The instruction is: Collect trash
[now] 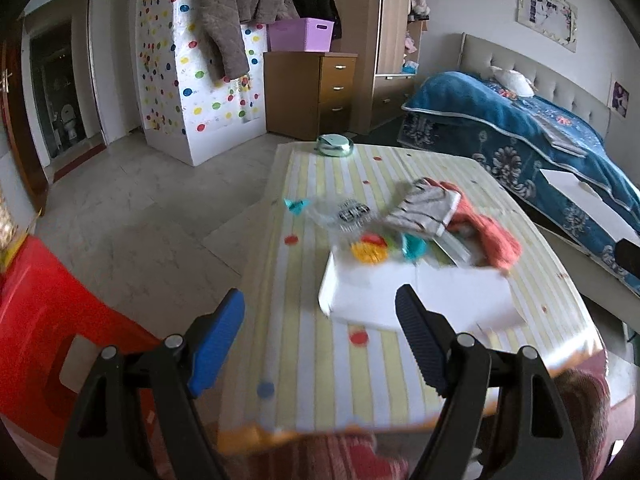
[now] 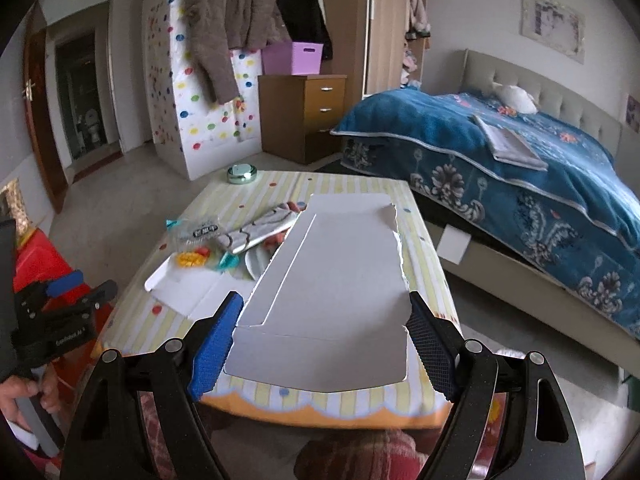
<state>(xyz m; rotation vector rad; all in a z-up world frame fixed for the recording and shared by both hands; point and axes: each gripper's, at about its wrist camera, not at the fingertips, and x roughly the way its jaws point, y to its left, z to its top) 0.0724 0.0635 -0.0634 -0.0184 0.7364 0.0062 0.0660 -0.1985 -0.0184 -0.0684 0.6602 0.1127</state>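
Cardboard sheet (image 2: 332, 280): flat, torn-edged, clamped between the right gripper (image 2: 326, 336) jaws, raised over the surface's (image 2: 360, 400) near edge.
Other trash: white carton (image 1: 400, 292), wrappers (image 1: 370, 246), mid-surface.
Left gripper (image 1: 320, 340): jaws apart, empty, over the near left corner.
Tin (image 2: 241, 173): far left corner.

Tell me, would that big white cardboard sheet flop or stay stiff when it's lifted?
The cardboard sheet probably stays fairly stiff: it spans flat between the right gripper fingers. It looks thin, so likely light. Its torn edge suggests it could rip or crease.
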